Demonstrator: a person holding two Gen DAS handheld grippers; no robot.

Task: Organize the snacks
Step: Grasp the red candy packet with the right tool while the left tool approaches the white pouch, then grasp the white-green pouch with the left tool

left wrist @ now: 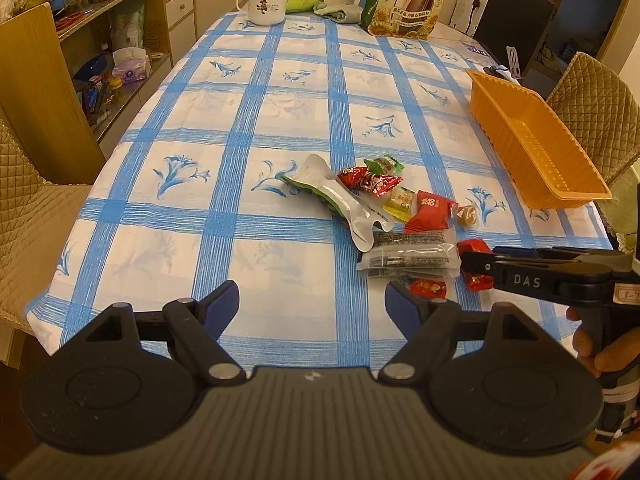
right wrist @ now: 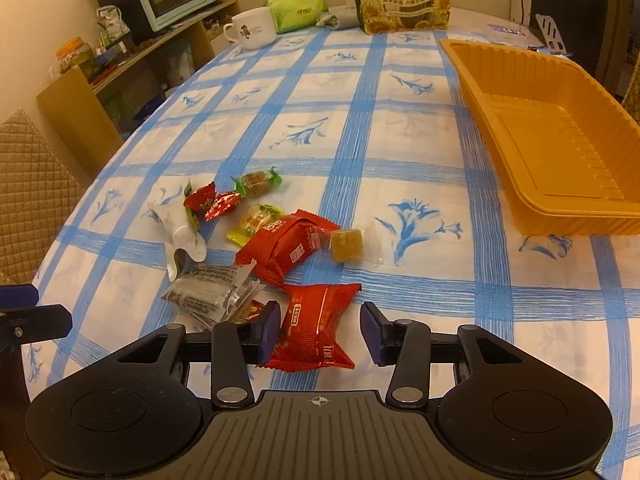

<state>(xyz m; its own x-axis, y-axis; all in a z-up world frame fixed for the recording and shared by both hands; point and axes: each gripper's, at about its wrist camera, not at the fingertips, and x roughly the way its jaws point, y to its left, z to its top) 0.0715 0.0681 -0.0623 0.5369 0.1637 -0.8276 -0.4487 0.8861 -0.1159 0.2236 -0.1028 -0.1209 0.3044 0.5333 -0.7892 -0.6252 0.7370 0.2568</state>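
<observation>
Red foil is being straddled by the right gripper (right wrist: pixel 320 334): a red snack packet (right wrist: pixel 316 328) is lying on the surface (right wrist: pixel 420 152) between the two pads, the left pad touching its edge and the right pad standing just clear, so nothing is being pinched. The left gripper (left wrist: pixel 312 304) is being held above the blue-checked cloth with its pads spread wide and nothing between them. The remaining snacks are being left in a loose heap near the packet: a larger red packet (right wrist: pixel 286 246), a clear seaweed pack (right wrist: pixel 208 292), a yellow jelly cube (right wrist: pixel 346 244) and small wrapped candies (right wrist: pixel 216 202). An orange tray (right wrist: pixel 500 92) is sitting well apart, at the right.
</observation>
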